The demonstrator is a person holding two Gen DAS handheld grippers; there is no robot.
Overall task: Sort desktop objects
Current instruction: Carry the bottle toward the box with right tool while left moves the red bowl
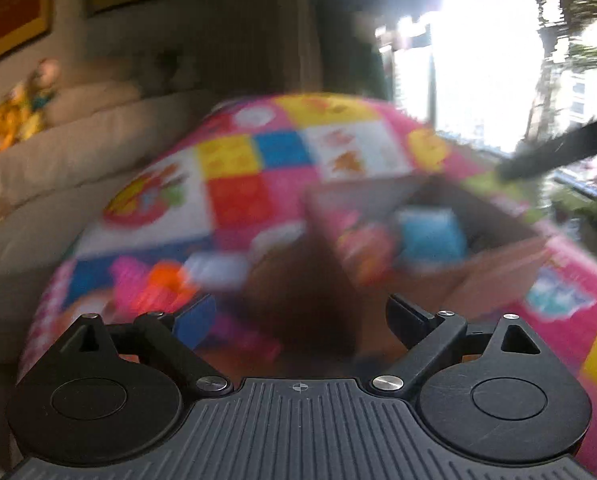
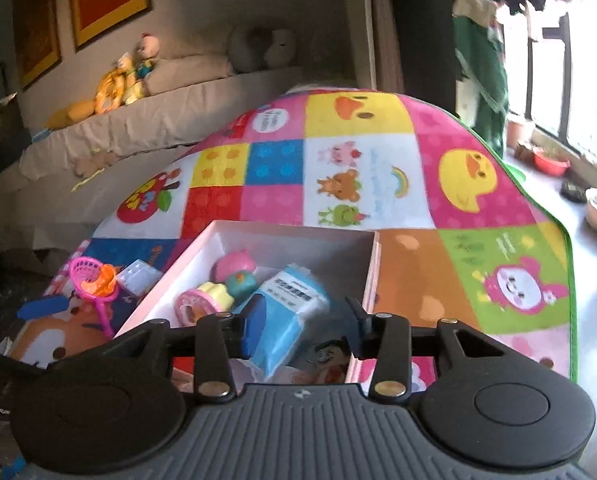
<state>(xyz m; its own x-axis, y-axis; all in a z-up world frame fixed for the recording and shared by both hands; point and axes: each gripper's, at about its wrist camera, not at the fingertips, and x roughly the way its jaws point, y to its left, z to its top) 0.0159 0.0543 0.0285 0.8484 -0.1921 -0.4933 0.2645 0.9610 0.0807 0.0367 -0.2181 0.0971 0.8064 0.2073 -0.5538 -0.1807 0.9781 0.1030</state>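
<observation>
Left wrist view, blurred: left gripper (image 1: 298, 316) spread wide, empty, low centre; box (image 1: 494, 264) right of centre on the mat (image 1: 258, 196).

Right wrist view: right gripper (image 2: 302, 326) parted, empty, over the box (image 2: 282, 232); tissue pack (image 2: 294, 304) inside, net (image 2: 92, 280) lower left.

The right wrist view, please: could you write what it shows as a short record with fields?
surface: colourful play mat with animal prints
container: open white box on the mat
in the box: blue tissue pack, pink-capped toy figure, round pink and yellow toy
outside the box, left: pink toy net, blue stick
right gripper: open, empty, over the box's near end
left gripper: open, empty; its view is blurred
</observation>
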